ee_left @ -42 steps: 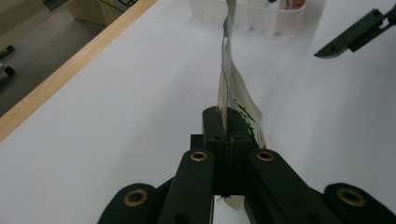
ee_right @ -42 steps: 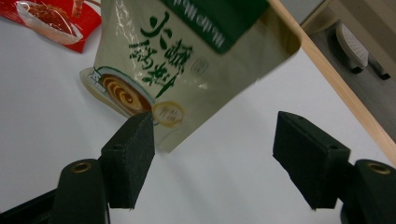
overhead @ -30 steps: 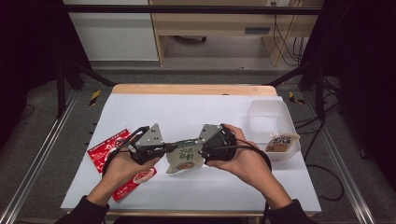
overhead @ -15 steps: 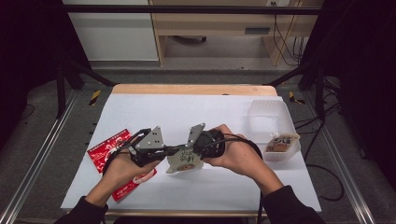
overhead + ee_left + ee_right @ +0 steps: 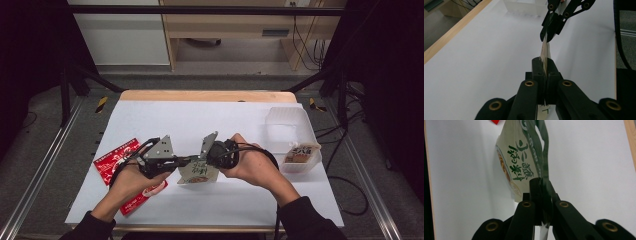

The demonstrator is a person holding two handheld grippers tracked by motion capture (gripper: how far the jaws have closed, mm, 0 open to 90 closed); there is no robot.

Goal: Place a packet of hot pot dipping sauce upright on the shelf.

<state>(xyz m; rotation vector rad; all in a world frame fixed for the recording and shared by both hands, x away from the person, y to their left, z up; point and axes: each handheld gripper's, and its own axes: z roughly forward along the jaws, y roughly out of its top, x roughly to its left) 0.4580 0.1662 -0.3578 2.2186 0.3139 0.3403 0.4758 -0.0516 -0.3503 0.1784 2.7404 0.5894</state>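
A cream snack packet (image 5: pixel 198 173) with a green top edge and dark lettering hangs just above the white table (image 5: pixel 240 120), held between both grippers. My left gripper (image 5: pixel 186 161) is shut on its left edge, and my right gripper (image 5: pixel 204 160) is shut on the green top edge. In the left gripper view the jaws (image 5: pixel 543 63) pinch the packet (image 5: pixel 545 48) edge-on, with the right gripper (image 5: pixel 548 37) clamped on it farther up. In the right gripper view the jaws (image 5: pixel 541 183) grip the green strip of the packet (image 5: pixel 517 157).
A red packet (image 5: pixel 116 159) lies on the table under my left hand. A clear plastic container (image 5: pixel 290 122) stands at the right, with another snack packet (image 5: pixel 300 153) in its near end. The table's wooden far edge (image 5: pixel 205 95) runs along the back.
My right hand has moved left toward the left gripper and rolled, tipping its grey plate upright. The packet stays held by both.
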